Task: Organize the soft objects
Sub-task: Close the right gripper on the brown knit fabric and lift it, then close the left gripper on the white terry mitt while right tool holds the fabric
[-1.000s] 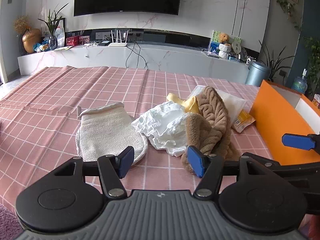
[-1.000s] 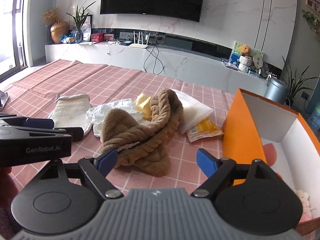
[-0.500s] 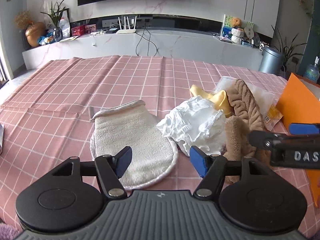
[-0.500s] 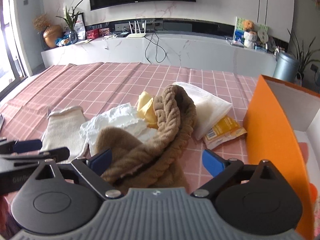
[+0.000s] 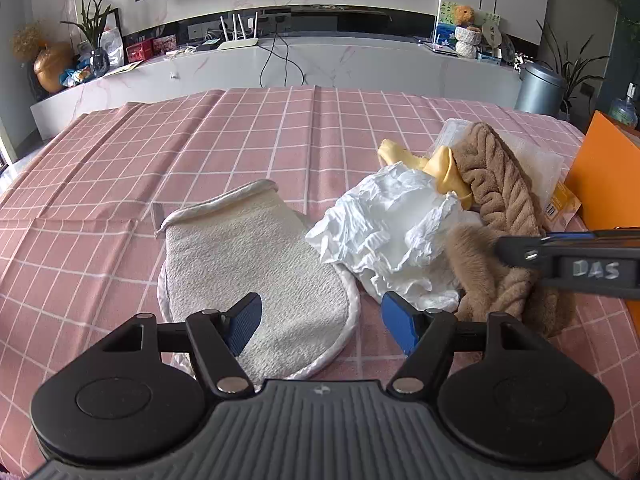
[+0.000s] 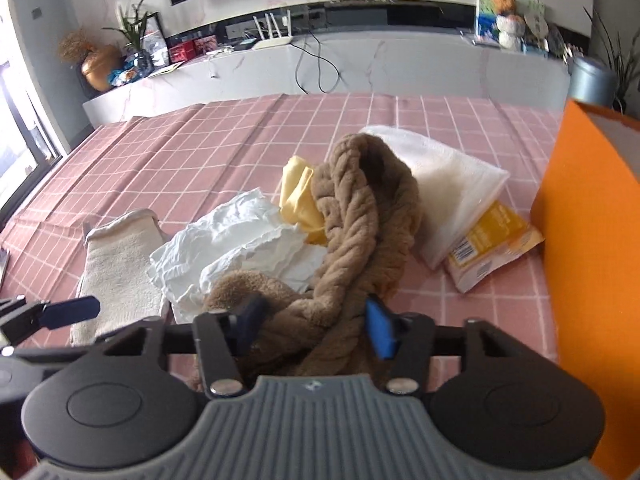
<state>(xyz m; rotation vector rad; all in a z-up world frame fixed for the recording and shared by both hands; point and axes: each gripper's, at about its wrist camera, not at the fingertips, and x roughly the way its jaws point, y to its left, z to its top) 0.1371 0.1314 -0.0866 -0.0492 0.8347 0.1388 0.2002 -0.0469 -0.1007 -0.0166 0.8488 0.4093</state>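
Nearest in the right wrist view, the right gripper (image 6: pixel 316 330) has its fingers (image 6: pixel 380 332) closing on the near folds of a brown cable-knit plush piece (image 6: pixel 356 220), which lies bunched between the two blue pads; the left pad is buried in the pile and the right pad sits against its side. In the left wrist view, the left gripper (image 5: pixel 322 322) is low over the near end of a cream terry mitt (image 5: pixel 256 264), its fingers (image 5: pixel 242 322) spread wide, with the left pad over the mitt and the right pad over bare cloth just beside it; whether the pad touches the mitt cannot be told. The mitt lies flat on the pink checked tablecloth (image 5: pixel 200 148) covering the tabletop, cuff end away from the camera. Just beside the mitt, to the right, is a crumpled white ruffled fabric (image 5: pixel 388 232), its edge overlapping the mitt's rim. Behind it a yellow cloth (image 5: pixel 436 168) is tucked against the brown piece. Further right lies a folded white towel in clear wrap (image 6: pixel 452 184), with a yellow-labelled packet (image 6: pixel 488 244) at its near corner. An orange box (image 6: pixel 592 240) stands at the right edge of the tabletop. Beyond is a white marble console (image 5: pixel 360 64) carrying a router (image 5: pixel 238 38).
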